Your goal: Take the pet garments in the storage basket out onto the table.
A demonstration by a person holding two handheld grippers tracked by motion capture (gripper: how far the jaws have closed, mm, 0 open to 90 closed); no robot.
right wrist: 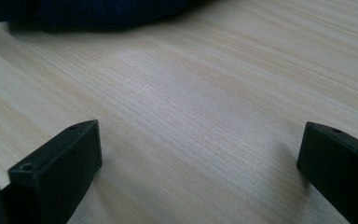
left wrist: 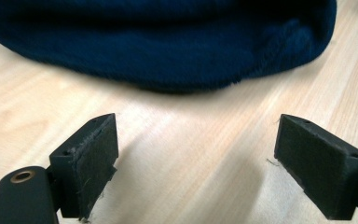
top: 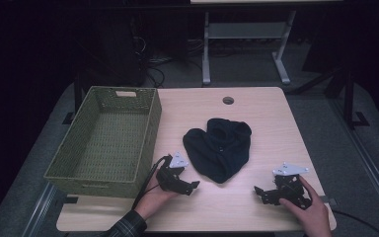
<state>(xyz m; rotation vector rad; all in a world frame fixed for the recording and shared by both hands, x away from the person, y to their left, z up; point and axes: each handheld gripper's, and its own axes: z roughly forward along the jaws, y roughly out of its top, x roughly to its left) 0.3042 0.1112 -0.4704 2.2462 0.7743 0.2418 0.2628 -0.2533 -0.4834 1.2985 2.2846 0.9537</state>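
Observation:
A dark navy knit hat (top: 219,145) lies crumpled in the middle of the light wooden table (top: 256,113). My left gripper (top: 191,187) rests low on the table just left of the hat's near edge, open, with nothing between its jaws. In the left gripper view the hat (left wrist: 168,42) fills the top, a short way beyond the left gripper (left wrist: 198,158). My right gripper (top: 259,192) sits near the table's front right, open and empty. In the right gripper view the right gripper (right wrist: 200,172) spans bare wood, and the hat (right wrist: 88,11) shows at the top left.
A green woven basket (top: 150,128) stands empty on the table's left side, close to my left hand. A round cable hole (top: 228,100) is at the table's back. Beyond the table are metal desk legs (top: 206,49) and cables on a grey floor.

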